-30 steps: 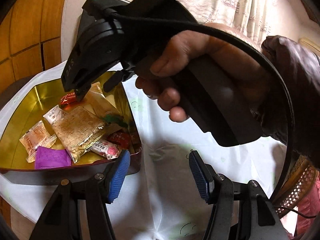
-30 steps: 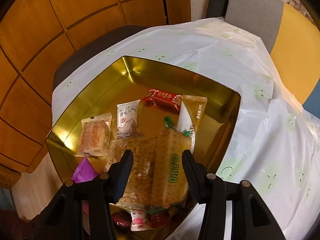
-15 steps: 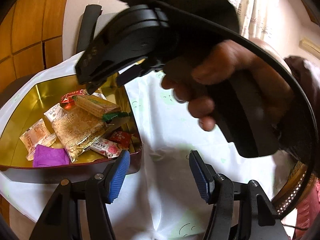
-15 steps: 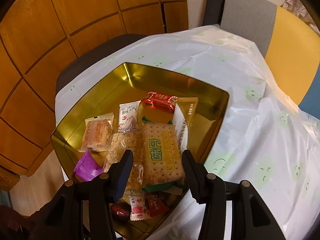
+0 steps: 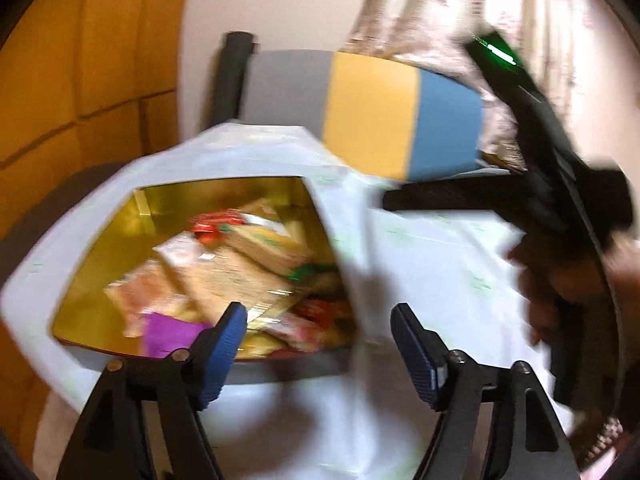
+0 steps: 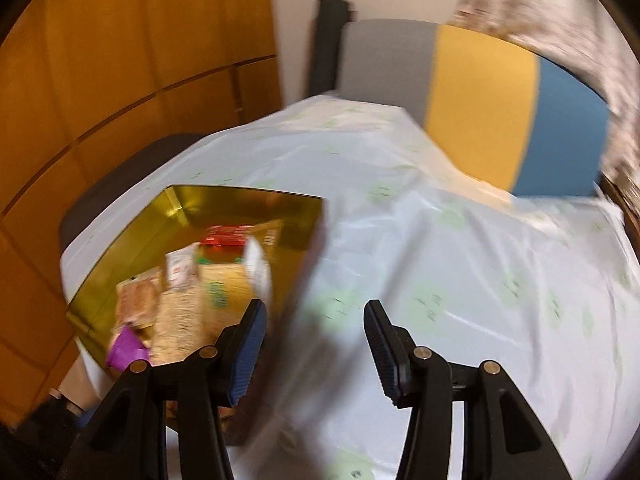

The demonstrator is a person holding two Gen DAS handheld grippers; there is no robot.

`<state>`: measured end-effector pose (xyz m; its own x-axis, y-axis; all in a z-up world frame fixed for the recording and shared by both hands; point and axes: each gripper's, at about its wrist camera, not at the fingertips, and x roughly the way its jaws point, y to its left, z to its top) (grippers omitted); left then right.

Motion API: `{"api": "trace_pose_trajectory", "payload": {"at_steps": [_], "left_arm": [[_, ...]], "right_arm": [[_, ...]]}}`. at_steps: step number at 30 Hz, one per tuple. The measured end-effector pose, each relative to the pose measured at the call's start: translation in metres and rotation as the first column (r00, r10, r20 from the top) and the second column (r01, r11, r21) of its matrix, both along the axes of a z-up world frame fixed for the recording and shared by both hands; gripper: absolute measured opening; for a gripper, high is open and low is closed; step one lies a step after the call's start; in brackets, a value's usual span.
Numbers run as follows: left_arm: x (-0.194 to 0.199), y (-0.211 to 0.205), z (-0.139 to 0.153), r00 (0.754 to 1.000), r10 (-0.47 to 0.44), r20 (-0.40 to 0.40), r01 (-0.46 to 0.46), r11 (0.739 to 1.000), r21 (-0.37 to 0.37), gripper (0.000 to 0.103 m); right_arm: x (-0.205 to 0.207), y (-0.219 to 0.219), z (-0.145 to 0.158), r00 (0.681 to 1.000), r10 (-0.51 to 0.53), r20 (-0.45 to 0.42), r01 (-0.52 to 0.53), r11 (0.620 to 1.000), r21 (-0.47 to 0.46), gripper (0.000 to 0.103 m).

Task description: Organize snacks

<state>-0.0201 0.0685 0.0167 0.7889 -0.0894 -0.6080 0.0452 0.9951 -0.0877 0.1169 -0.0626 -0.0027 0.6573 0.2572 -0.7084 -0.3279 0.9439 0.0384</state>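
Right gripper (image 6: 314, 342): fingers apart, empty, withdrawing from gold tin (image 6: 132, 236); cracker pack (image 5: 264, 246) now lying inside. Left gripper (image 5: 318, 350): fingers widening, empty.

Glossy gold metal tin (image 6: 132, 240), crinkly plastic-wrapped snacks (image 5: 224, 280), smooth shiny plastic tablecloth (image 6: 460, 260), wood wall panels (image 6: 120, 80).

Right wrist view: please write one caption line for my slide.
Open, empty right gripper beside the gold tin of snacks on a white tablecloth.
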Motion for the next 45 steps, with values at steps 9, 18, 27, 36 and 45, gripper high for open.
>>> {"api": "trace_pose_trajectory", "payload": {"at_steps": [9,18,27,36,45], "left_arm": [[0.005,0.028,0.001,0.985,0.173,-0.022,-0.172,0.984,0.041,0.09],[0.0,0.032,0.0,0.979,0.203,-0.018,-0.202,0.979,0.034,0.094],[0.001,0.042,-0.002,0.974,0.227,-0.018,-0.227,0.974,0.019,0.095],[0.001,0.044,-0.001,0.97,0.241,-0.017,-0.24,0.97,0.02,0.095],[0.002,0.046,-0.002,0.969,0.245,-0.019,-0.245,0.969,0.024,0.095]], "right_arm": [[-0.042,-0.021,-0.017,0.985,-0.169,0.014,0.169,0.986,0.012,0.056],[-0.068,-0.005,-0.025,0.985,-0.171,0.025,0.171,0.985,0.002,0.056],[-0.072,0.001,-0.026,0.984,-0.17,0.042,0.171,0.985,-0.017,0.056],[-0.075,0.006,-0.026,0.987,-0.154,0.05,0.155,0.988,-0.024,0.056],[-0.075,0.006,-0.026,0.988,-0.147,0.048,0.148,0.989,-0.02,0.056]]}}
